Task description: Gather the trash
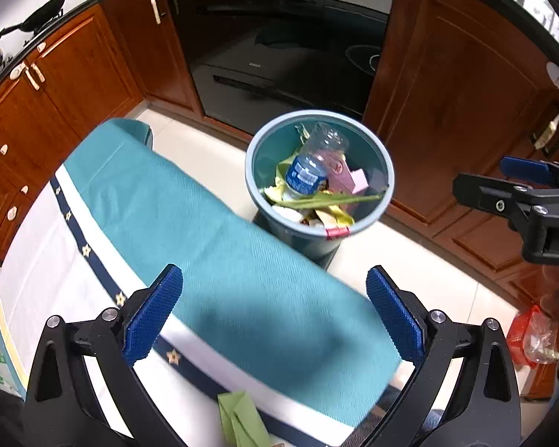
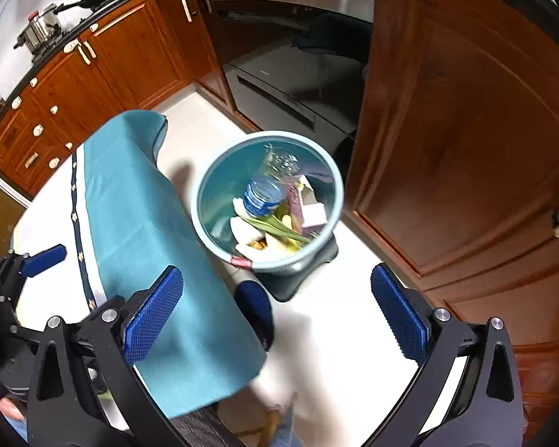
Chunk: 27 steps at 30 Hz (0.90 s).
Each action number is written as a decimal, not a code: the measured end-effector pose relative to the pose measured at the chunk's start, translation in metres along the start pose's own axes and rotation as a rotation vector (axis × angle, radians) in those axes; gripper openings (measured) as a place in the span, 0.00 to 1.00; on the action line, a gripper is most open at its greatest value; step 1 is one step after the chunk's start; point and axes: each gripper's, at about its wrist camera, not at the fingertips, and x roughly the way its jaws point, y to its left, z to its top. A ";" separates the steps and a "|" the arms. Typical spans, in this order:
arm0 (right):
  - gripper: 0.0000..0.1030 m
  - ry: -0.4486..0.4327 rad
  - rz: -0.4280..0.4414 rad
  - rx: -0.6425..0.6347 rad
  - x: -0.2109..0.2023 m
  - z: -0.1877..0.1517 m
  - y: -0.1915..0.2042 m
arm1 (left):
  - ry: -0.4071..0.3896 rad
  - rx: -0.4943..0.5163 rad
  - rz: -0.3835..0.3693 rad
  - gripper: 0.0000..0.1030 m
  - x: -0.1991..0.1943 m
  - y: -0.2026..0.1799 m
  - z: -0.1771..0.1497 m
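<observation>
A blue-grey trash bin (image 1: 385, 171) stands on the floor beyond the table edge; it also shows in the right wrist view (image 2: 337, 193). It holds a clear plastic bottle with a blue label (image 1: 307, 173) (image 2: 262, 192), a pink carton (image 1: 343, 178) (image 2: 298, 208), green stalks and paper scraps. A folded green paper (image 1: 240, 419) lies on the table near my left gripper (image 1: 274, 314), which is open and empty above the teal tablecloth (image 1: 212, 238). My right gripper (image 2: 277, 316) is open and empty, over the table edge and floor. It shows at the right of the left view (image 1: 518, 182).
Wooden cabinets (image 1: 67, 82) and a dark oven front (image 1: 279, 56) stand behind the bin. A red basket with a plastic bag (image 1: 527, 339) sits on the floor at right. A pan and pot (image 2: 48, 22) sit on the stove. The other gripper's blue pad (image 2: 43, 259) shows at left.
</observation>
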 end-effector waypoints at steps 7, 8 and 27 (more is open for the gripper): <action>0.95 -0.010 -0.067 -0.034 -0.009 -0.026 0.003 | -0.021 -0.038 -0.004 0.96 -0.014 0.006 -0.025; 0.95 -0.015 -0.075 -0.040 -0.009 -0.030 0.004 | -0.021 -0.044 -0.006 0.96 -0.014 0.006 -0.029; 0.95 0.066 -0.084 -0.067 0.030 -0.057 0.016 | 0.051 -0.066 0.012 0.96 0.022 0.006 -0.043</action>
